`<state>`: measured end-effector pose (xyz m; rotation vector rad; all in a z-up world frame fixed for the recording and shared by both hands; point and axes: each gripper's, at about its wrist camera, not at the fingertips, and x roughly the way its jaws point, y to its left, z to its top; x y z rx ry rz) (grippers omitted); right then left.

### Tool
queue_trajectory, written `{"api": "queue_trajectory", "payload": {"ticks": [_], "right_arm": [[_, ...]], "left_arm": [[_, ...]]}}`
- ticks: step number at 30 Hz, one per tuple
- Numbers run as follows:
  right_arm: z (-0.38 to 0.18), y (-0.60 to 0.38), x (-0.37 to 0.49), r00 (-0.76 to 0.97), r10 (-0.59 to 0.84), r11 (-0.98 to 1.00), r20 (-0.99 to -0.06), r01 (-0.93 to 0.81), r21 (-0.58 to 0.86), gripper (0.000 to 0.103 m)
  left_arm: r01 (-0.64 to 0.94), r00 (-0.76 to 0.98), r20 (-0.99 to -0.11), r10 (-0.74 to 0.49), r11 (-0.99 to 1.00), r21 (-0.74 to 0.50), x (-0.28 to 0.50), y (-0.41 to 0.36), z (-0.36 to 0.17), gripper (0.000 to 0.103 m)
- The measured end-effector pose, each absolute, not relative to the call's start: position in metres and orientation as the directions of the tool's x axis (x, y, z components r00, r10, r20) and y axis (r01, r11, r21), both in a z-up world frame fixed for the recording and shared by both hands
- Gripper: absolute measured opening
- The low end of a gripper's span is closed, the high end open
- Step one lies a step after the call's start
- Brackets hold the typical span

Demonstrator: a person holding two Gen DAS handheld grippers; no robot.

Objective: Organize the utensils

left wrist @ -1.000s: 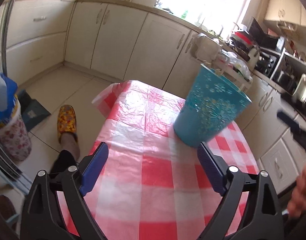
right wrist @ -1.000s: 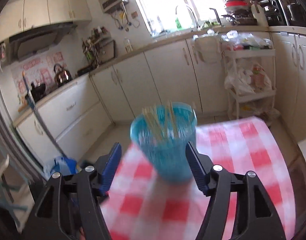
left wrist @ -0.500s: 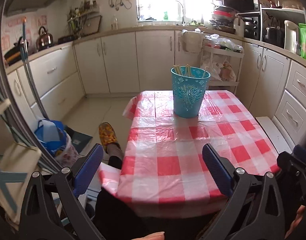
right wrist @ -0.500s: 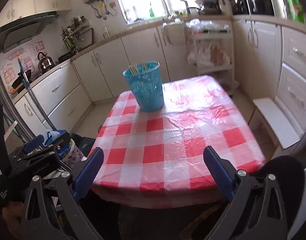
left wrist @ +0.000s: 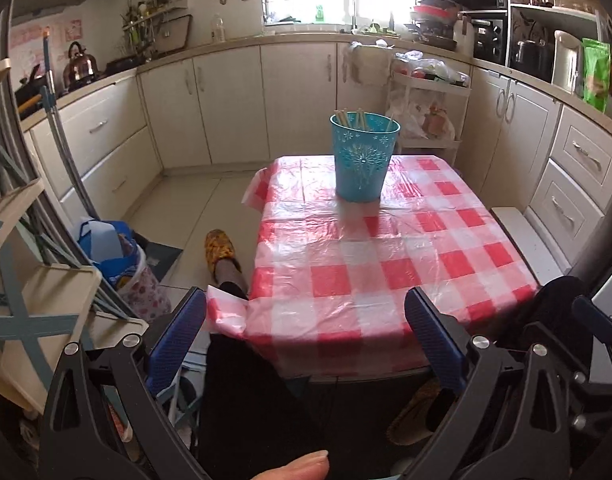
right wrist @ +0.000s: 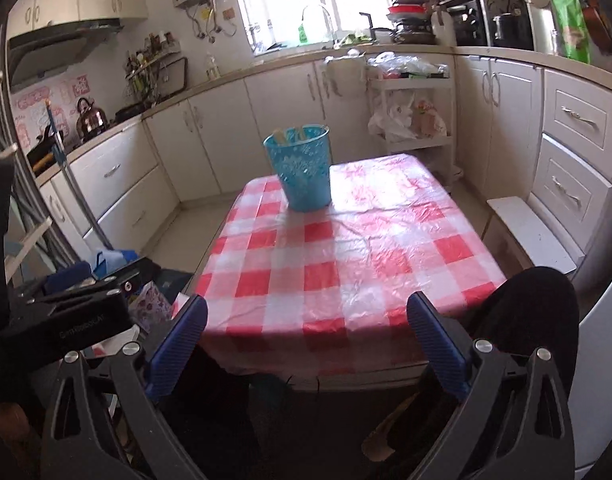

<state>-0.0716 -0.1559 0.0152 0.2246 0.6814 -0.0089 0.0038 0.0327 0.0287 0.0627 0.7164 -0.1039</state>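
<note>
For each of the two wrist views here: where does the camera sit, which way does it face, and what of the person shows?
Left wrist: behind the open left gripper, facing down across the checked table at the blue holder; a thumb tip and slippered foot show.
Right wrist: behind the open right gripper, facing the same table from further right; a dark-clothed knee shows.
Shared: table, holder with chopsticks.

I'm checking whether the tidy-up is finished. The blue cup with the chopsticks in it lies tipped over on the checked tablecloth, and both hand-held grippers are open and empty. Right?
Not quite: the blue cup stands upright on the checked tablecloth, as the left wrist view shows. The chopsticks are in it, and the left hand-held gripper and right hand-held gripper are open and empty.
</note>
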Motion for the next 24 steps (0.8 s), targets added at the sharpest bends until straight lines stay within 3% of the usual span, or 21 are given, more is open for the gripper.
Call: {"api": "queue_trajectory", "payload": {"ticks": [7,24], "right_arm": [[0.017,-0.149,-0.09,0.802,0.063,0.98,-0.594,0.063,0.188,0.096],[0.008,-0.153,-0.085,0.775,0.064,0.978,-0.628,0.077,0.195,0.096]], "left_arm": [[0.102,0.766,-0.638,-0.081,0.995,-0.004,-0.018,0.037,0.027,0.095],[0.115,0.759,-0.644,-0.098,0.993,-0.016,-0.02,0.034,0.031,0.095]]}}
